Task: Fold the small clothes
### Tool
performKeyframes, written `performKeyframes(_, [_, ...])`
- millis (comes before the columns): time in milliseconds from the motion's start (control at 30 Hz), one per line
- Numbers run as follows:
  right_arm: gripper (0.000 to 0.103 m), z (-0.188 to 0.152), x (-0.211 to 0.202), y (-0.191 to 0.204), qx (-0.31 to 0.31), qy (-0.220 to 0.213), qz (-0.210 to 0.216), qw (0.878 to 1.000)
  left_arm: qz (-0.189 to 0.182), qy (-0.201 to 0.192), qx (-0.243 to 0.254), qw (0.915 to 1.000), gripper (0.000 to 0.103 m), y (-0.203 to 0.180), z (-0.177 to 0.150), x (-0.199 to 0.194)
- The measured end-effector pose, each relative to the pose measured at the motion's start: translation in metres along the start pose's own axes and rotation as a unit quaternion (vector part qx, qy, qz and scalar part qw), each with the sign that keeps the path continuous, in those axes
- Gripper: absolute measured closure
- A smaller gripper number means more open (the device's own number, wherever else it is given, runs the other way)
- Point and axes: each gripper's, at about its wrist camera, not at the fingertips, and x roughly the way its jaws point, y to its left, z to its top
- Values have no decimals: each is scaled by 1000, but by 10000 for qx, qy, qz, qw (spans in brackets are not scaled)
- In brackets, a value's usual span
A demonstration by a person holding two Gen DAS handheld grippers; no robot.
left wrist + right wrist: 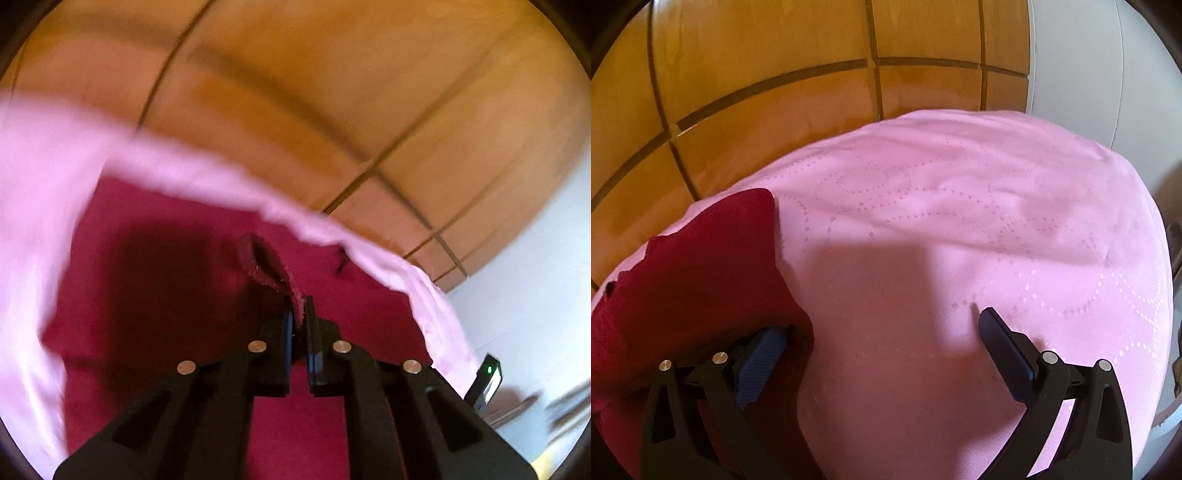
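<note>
A dark red garment (pixel 177 288) lies on a pink cloth-covered surface (pixel 33 192). My left gripper (pixel 300 314) is shut on a raised fold of the red garment's edge (pixel 266 266), which stands up between the blue pads. In the right wrist view the red garment (pixel 694 266) lies at the left on the pink cloth (pixel 960 221). My right gripper (pixel 879 332) is open wide and empty; its left finger (pixel 761 358) rests against the garment's edge, and its right finger (pixel 1004 339) is over bare pink cloth.
Wooden panels with dark seams (pixel 775 74) stand behind the surface. A pale wall (pixel 1078 66) is at the right. The pink cloth's far edge (pixel 332 229) drops off toward the wood. A small dark device with a green light (pixel 489 376) sits at the right.
</note>
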Motion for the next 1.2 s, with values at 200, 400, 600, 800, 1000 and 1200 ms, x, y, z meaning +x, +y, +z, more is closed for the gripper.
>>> performKeyframes(200, [3,0,4,1,-23,152,57,9999,1118,441,69,9927,98,30,-15,34])
performKeyframes(400, [3,0,6,3,-47,157,-41,9999,771,427,-294,9957,93,56,-39,36])
performKeyframes(600, [3,2,4,2,-70,285,229,9993,440,90,33,9990,29,43,-43,16])
performKeyframes(800, [3,-3,-35,-23,59,8,404,9992,597,27,190,9980,17,40,-40,18])
performKeyframes(1000, [3,8,-47,-2,-176,-381,641,9971,696,95,333,9970,11,37,-42,20])
performKeyframes(1200, [3,17,-16,54,-1060,-83,634,9923,774,172,471,9957,6,34,-43,22])
